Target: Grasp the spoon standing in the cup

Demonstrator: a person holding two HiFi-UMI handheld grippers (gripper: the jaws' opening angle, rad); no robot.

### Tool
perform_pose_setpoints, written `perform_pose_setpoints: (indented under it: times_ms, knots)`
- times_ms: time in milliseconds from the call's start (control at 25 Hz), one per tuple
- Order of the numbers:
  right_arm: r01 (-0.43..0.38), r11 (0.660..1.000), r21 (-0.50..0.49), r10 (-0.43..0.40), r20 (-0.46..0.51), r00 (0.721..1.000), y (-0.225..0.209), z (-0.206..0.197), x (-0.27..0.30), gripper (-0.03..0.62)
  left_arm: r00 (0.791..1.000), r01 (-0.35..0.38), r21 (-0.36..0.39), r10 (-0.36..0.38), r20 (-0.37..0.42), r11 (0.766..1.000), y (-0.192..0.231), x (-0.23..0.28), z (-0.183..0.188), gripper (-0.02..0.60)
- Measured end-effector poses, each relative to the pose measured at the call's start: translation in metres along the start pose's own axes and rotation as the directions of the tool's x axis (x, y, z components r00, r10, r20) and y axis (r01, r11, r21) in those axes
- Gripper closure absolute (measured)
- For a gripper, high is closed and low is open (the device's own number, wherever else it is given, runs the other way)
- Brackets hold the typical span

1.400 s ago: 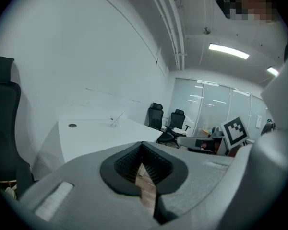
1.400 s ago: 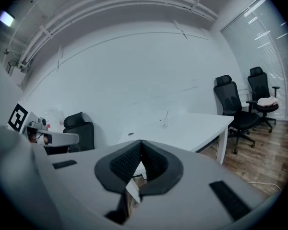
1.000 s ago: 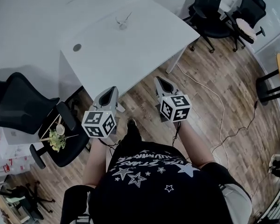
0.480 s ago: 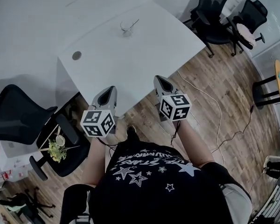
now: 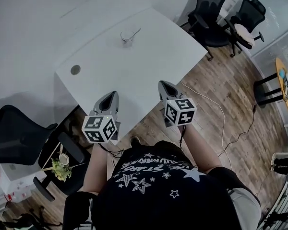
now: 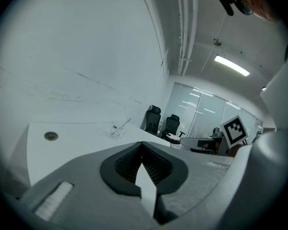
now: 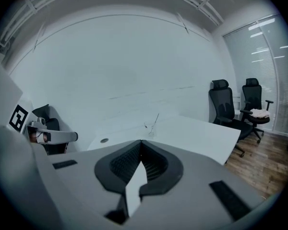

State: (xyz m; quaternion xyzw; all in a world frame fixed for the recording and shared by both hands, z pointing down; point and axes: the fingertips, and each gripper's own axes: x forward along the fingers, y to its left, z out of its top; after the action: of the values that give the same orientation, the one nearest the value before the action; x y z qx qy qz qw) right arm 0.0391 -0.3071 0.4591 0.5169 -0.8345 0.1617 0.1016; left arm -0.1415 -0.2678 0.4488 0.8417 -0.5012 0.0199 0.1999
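Closest to us in the head view is the black shirt [image 5: 149,176] printed with stars, and from it our two forearms reach forward. The left marker cube [image 5: 100,129] and the right marker cube [image 5: 179,111] sit just past our hands. Ahead of them the left gripper [image 5: 113,96] and the right gripper [image 5: 163,85] point the same way, side by side and apart from each other.

In the left gripper view the two dark pads meet at their tips with nothing between them. The right gripper view shows the same: jaws pressed together and empty.

From above, both gripper tips overlap the near corner of the white table [image 5: 144,75], and the wooden floor [image 5: 230,95] spreads out to our right. Farther along the tabletop, on the left, we see a round cable hole [image 5: 75,70].

Beyond that, toward the far side of the table, stands the clear cup [image 5: 126,39]. The spoon [image 5: 134,32] is in it, its handle leaning up and to the right over the rim. The cup is well apart from both grippers, and neither touches it. Each gripper view shows it small, ahead of the jaw tips.

Farthest off, past the table's right corner, are a black office chair [image 5: 207,13] and a second chair [image 5: 245,18] with something pale on its seat.
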Motion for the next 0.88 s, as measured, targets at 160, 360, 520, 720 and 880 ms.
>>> perform_pose_setpoints:
  times_ms: [160, 360, 520, 720, 880]
  knots:
    - [0.011, 1.000, 0.001, -0.011, -0.006, 1.000, 0.001, 0.004, 0.007, 0.585, 1.000, -0.007, -0.004, 0.007, 0.007, 1.000, 0.013, 0.002, 0.005, 0.575]
    - [0.002, 1.000, -0.013, -0.002, 0.001, 1.000, -0.005, 0.015, 0.021, 0.585, 0.998, -0.040, -0.017, 0.041, 0.040, 0.999, 0.022, -0.001, 0.015, 0.575]
    - [-0.022, 1.000, 0.022, 0.021, 0.020, 1.000, -0.013, 0.028, 0.044, 0.585, 0.996, -0.079, -0.019, 0.080, 0.040, 0.997, 0.029, 0.004, 0.015, 0.575]
    - [-0.096, 0.995, 0.033, 0.095, 0.033, 0.995, -0.019, 0.046, 0.076, 0.585, 0.988, -0.140, -0.029, 0.141, 0.057, 0.990, 0.034, 0.020, 0.024, 0.575]
    - [-0.147, 0.988, 0.043, 0.146, 0.034, 0.989, -0.033, 0.061, 0.107, 0.585, 0.980, -0.181, -0.011, 0.181, 0.079, 0.983, 0.034, 0.041, 0.044, 0.575]
